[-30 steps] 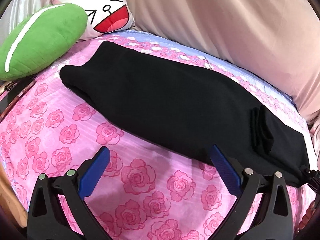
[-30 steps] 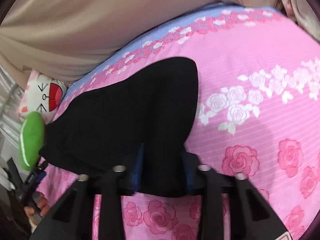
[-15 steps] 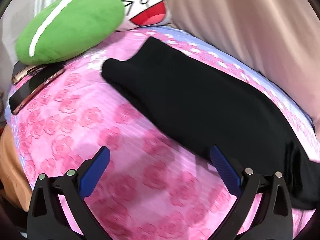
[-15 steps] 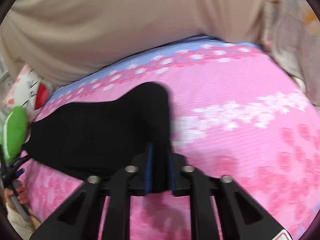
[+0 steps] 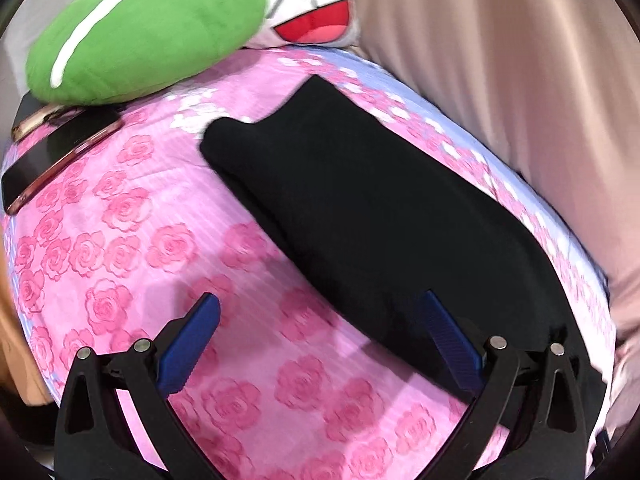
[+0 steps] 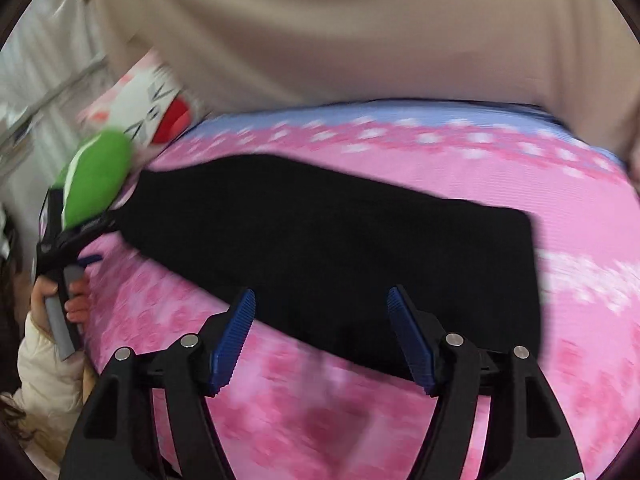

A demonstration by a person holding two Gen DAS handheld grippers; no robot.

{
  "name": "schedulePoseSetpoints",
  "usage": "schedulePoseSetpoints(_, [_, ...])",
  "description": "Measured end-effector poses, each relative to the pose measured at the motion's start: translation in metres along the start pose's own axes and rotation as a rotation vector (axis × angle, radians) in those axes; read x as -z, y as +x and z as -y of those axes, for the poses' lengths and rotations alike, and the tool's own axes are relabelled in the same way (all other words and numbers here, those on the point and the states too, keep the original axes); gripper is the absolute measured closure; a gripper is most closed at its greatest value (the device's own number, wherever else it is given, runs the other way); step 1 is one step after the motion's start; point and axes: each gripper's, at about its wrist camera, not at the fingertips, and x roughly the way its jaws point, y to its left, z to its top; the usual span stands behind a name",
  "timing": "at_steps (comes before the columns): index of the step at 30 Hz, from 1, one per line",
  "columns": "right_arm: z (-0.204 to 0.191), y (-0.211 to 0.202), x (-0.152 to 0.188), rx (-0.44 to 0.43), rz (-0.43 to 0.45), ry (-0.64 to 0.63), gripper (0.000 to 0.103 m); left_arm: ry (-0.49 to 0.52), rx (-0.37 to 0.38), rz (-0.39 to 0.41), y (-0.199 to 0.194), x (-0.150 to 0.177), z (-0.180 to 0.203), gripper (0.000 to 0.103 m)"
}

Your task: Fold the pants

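The black pants [image 5: 360, 216] lie flat as a long strip across the pink rose-print bed sheet [image 5: 120, 248]. They also show in the right wrist view [image 6: 340, 240]. My left gripper [image 5: 320, 340] is open and empty above the near edge of the pants, its right blue pad over the fabric. My right gripper [image 6: 320, 332] is open and empty just above the near edge of the pants at their other end. The left gripper also shows held in a hand at the far left of the right wrist view [image 6: 68, 256].
A green pillow [image 5: 148, 28] and a white cartoon-face pillow [image 5: 312, 8] sit at the bed's head. A phone [image 5: 52, 152] lies on the sheet by the green pillow. A beige curtain [image 5: 520, 80] hangs along the far side of the bed.
My right gripper has opened and let go of the pants end, which now lies flat. My left gripper has moved toward the pillow end, staying open.
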Motion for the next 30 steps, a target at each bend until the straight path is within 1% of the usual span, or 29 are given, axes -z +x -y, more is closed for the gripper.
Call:
schedulePoseSetpoints(1, [-0.016, 0.015, 0.000, 0.004, -0.022, -0.047, 0.036, 0.012, 0.010, -0.003, -0.001, 0.002, 0.003, 0.005])
schedulePoseSetpoints(2, [-0.028, 0.028, 0.000, 0.013, -0.045, -0.095, 0.039, 0.024, 0.026, -0.007, -0.003, 0.004, 0.006, 0.005])
schedulePoseSetpoints(3, [-0.038, 0.044, 0.000, 0.035, -0.069, -0.138, 0.046, 0.036, 0.037, -0.014, -0.003, 0.007, 0.008, 0.005])
schedulePoseSetpoints(4, [-0.040, 0.057, 0.000, 0.042, -0.092, -0.146, 0.094, 0.048, 0.049, -0.020, -0.004, 0.009, 0.010, 0.005])
schedulePoseSetpoints(5, [-0.038, 0.070, -0.002, 0.035, -0.127, -0.123, 0.095, 0.057, 0.058, -0.024, -0.004, 0.010, 0.011, 0.005])
schedulePoseSetpoints(6, [-0.034, 0.072, -0.005, 0.017, -0.122, -0.090, 0.096, 0.065, 0.064, -0.025, -0.004, 0.011, 0.013, 0.005])
schedulePoseSetpoints(8, [-0.032, 0.070, -0.022, -0.008, -0.087, -0.044, 0.096, 0.088, 0.063, -0.017, -0.003, 0.012, 0.015, 0.005])
schedulePoseSetpoints(10, [-0.036, 0.065, -0.041, -0.047, -0.049, -0.025, 0.096, 0.097, 0.058, -0.011, -0.003, 0.011, 0.016, 0.005])
schedulePoseSetpoints(11, [-0.042, 0.063, -0.048, -0.077, -0.035, -0.023, 0.095, 0.097, 0.058, -0.007, -0.003, 0.010, 0.015, 0.005])
schedulePoseSetpoints(12, [-0.054, 0.069, -0.056, -0.129, -0.047, -0.045, 0.094, 0.090, 0.060, -0.005, -0.001, 0.008, 0.014, 0.005])
schedulePoseSetpoints(13, [-0.060, 0.078, -0.059, -0.139, -0.067, -0.061, 0.091, 0.084, 0.061, -0.007, 0.002, 0.005, 0.013, 0.005])
schedulePoseSetpoints(14, [-0.067, 0.098, -0.057, -0.117, -0.097, -0.083, 0.083, 0.076, 0.061, -0.011, 0.004, 0.003, 0.011, 0.005])
schedulePoseSetpoints(15, [-0.068, 0.112, -0.053, -0.094, -0.131, -0.102, 0.081, 0.071, 0.057, -0.012, 0.005, 0.001, 0.008, 0.005])
schedulePoseSetpoints(16, [-0.067, 0.123, -0.047, -0.084, -0.152, -0.108, 0.081, 0.061, 0.041, -0.014, 0.007, -0.003, 0.004, 0.005])
schedulePoseSetpoints(17, [-0.064, 0.118, -0.045, -0.097, -0.110, -0.085, 0.064, 0.047, 0.032, -0.017, 0.007, -0.005, -0.002, 0.005])
schedulePoseSetpoints(18, [-0.058, 0.108, -0.045, -0.124, -0.103, -0.040, 0.054, 0.026, 0.035, -0.017, 0.008, -0.010, -0.009, 0.005])
schedulePoseSetpoints(19, [-0.051, 0.094, -0.045, -0.133, -0.092, -0.004, 0.044, 0.008, 0.038, -0.020, 0.008, -0.013, -0.015, 0.005])
schedulePoseSetpoints(20, [-0.043, 0.079, -0.044, -0.124, -0.048, 0.013, 0.041, -0.031, 0.044, -0.031, 0.013, -0.021, -0.025, 0.005])
schedulePoseSetpoints(21, [-0.040, 0.069, -0.041, -0.110, -0.019, 0.016, 0.039, -0.058, 0.051, -0.033, 0.014, -0.025, -0.031, 0.005])
schedulePoseSetpoints(22, [-0.035, 0.057, -0.039, -0.083, 0.002, 0.016, 0.037, -0.104, 0.055, -0.037, 0.019, -0.032, -0.039, 0.005])
schedulePoseSetpoints(24, [-0.022, 0.040, -0.031, -0.011, 0.011, 0.034, 0.033, -0.158, 0.071, -0.026, 0.026, -0.043, -0.047, 0.005])
schedulePoseSetpoints(25, [-0.013, 0.036, -0.028, 0.010, 0.015, 0.054, 0.031, -0.180, 0.060, -0.025, 0.030, -0.050, -0.048, 0.005])
schedulePoseSetpoints(27, [0.008, 0.026, -0.020, 0.032, 0.020, 0.132, 0.031, -0.213, 0.051, -0.012, 0.037, -0.061, -0.049, 0.005])
schedulePoseSetpoints(29, [0.031, 0.018, -0.012, 0.031, 0.031, 0.227, 0.028, -0.216, 0.029, 0.003, 0.047, -0.070, -0.045, 0.007])
schedulePoseSetpoints(30, [0.042, 0.017, -0.010, 0.032, 0.034, 0.267, 0.027, -0.207, 0.033, 0.005, 0.050, -0.074, -0.043, 0.024])
